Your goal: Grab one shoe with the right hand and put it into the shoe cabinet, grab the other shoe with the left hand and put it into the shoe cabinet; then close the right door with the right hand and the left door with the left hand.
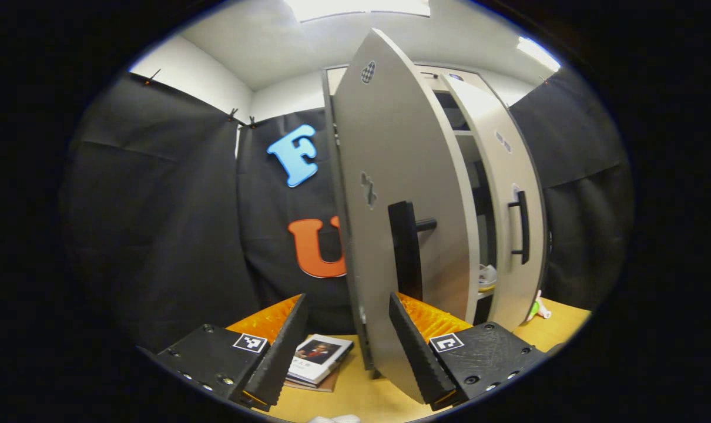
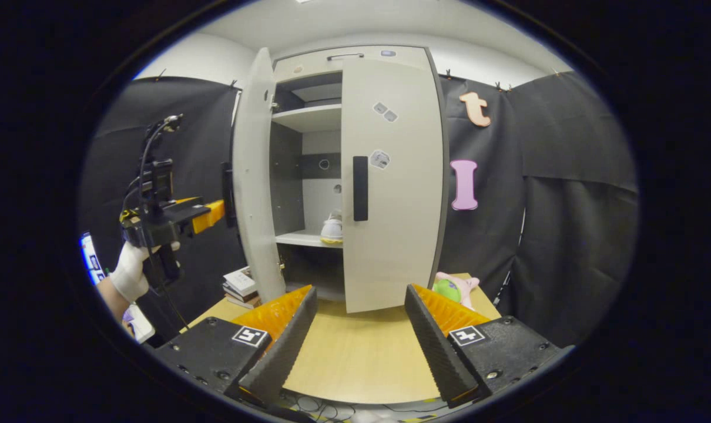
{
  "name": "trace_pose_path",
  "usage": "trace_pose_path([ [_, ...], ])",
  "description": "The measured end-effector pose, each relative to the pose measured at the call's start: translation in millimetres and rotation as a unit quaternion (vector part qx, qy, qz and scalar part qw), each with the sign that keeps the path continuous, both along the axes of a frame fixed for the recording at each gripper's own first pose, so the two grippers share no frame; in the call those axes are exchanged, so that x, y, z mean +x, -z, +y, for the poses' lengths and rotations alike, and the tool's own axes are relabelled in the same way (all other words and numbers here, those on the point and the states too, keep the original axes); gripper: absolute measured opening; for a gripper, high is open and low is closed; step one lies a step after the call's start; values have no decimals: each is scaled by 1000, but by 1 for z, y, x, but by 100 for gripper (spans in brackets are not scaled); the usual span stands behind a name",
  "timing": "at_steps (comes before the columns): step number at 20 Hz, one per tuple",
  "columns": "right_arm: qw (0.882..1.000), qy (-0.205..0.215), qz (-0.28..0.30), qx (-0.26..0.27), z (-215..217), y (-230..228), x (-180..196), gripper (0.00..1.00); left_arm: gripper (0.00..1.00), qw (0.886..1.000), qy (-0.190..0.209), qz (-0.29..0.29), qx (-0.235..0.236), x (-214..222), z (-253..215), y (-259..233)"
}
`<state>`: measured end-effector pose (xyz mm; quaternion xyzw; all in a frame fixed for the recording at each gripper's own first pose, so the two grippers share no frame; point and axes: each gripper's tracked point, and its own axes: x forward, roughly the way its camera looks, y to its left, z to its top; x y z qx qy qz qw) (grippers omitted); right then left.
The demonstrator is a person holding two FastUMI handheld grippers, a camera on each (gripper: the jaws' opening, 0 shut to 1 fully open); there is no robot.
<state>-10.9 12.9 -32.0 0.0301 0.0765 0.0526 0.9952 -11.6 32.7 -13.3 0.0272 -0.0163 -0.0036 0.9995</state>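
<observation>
While your left tongs gape empty astride the left door edge to swing it, right tongs idle open before the closed right door.

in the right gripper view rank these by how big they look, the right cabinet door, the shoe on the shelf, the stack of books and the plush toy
Largest to smallest, as they look in the right gripper view:
1. right cabinet door, by far
2. stack of books
3. plush toy and shoe: these look about alike, and the toy is partly hidden behind the right claw's finger, so I won't rank them.
</observation>
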Motion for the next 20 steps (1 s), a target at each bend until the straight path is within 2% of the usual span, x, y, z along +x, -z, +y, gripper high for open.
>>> trace_pose_path([
  [3,1000,4,6,-1,-5,7,1,98,87,999,42,6,6,4,-50,-3],
  [4,1000,6,6,0,-8,7,1,98,97,999,49,6,3,5,-62,-4],
  [7,1000,19,9,6,-22,8,4,98,96,998,57,13,-13,4,-82,-3],
  [10,1000,27,11,10,-39,8,14,100,96,998,47,27,-6,-2,-86,3],
  [12,1000,26,9,10,-45,6,22,95,96,999,39,33,-1,-5,-85,6],
  [13,1000,23,10,10,-46,6,25,97,96,999,34,37,0,-7,-83,6],
  [14,1000,20,7,11,-47,5,29,97,100,999,30,40,1,-11,-83,7],
  [19,1000,3,0,7,-53,0,48,98,100,998,9,57,-3,-39,-74,8],
  [20,1000,2,-3,5,-55,-2,53,98,96,998,1,58,-3,-44,-73,7],
])
